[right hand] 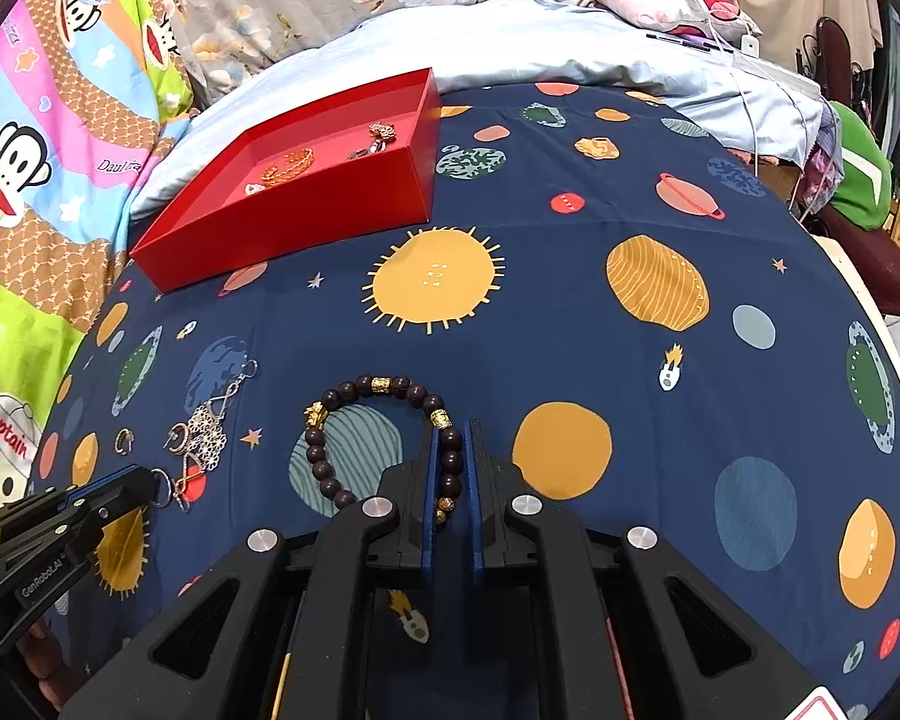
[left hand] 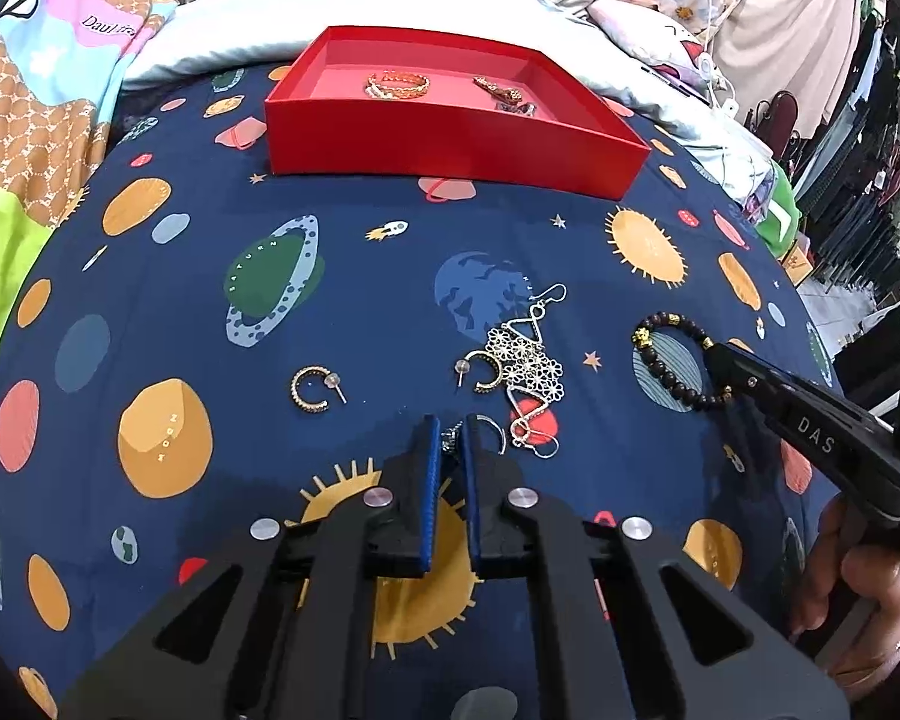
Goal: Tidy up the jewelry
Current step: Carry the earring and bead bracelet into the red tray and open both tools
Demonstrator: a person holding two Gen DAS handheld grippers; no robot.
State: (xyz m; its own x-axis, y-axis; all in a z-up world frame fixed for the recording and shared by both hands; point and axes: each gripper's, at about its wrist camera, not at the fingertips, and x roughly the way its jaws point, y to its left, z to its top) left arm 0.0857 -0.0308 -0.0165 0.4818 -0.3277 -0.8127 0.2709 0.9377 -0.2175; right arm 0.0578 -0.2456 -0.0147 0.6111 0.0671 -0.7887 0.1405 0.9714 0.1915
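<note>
Setting: bed under a navy planet-print sheet, jewelry spread on it, pale duvet bunched at the far end.
Left claw: fingers nearly together, pinched on a small silver ring earring lying on the sheet.
Right claw: clamped on the dark bead bracelet w/ gold charms; rest of the loop lies flat on the sheet, left of the fingers.
Red box: open, far side of the sheet; gold bangle inside left, a few small pieces inside right.
Loose pieces: gold hoop earring alone at left; 2nd hoop touching a silver floral-filigree earring, just beyond the left claw.
Person: one hand visible on the right tool's grip.
</note>
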